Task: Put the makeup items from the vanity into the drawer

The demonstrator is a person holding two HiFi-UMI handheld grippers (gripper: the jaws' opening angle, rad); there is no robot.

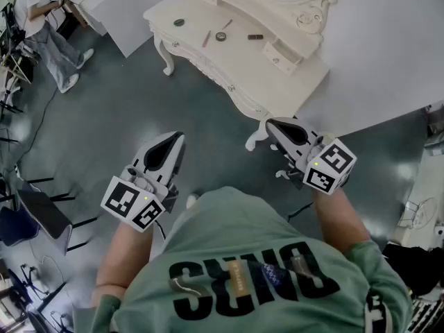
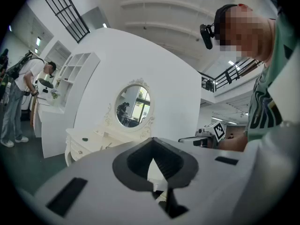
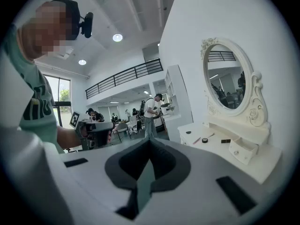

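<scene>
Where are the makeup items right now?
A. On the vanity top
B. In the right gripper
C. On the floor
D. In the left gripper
A: the round compact and the dark rectangular piece, among others, lie on the vanity top, while the left gripper and right gripper are both shut on nothing, short of the vanity.

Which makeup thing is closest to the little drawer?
The small black bar, lying beside the little drawer; the sticks and round pieces lie farther along the vanity.
</scene>
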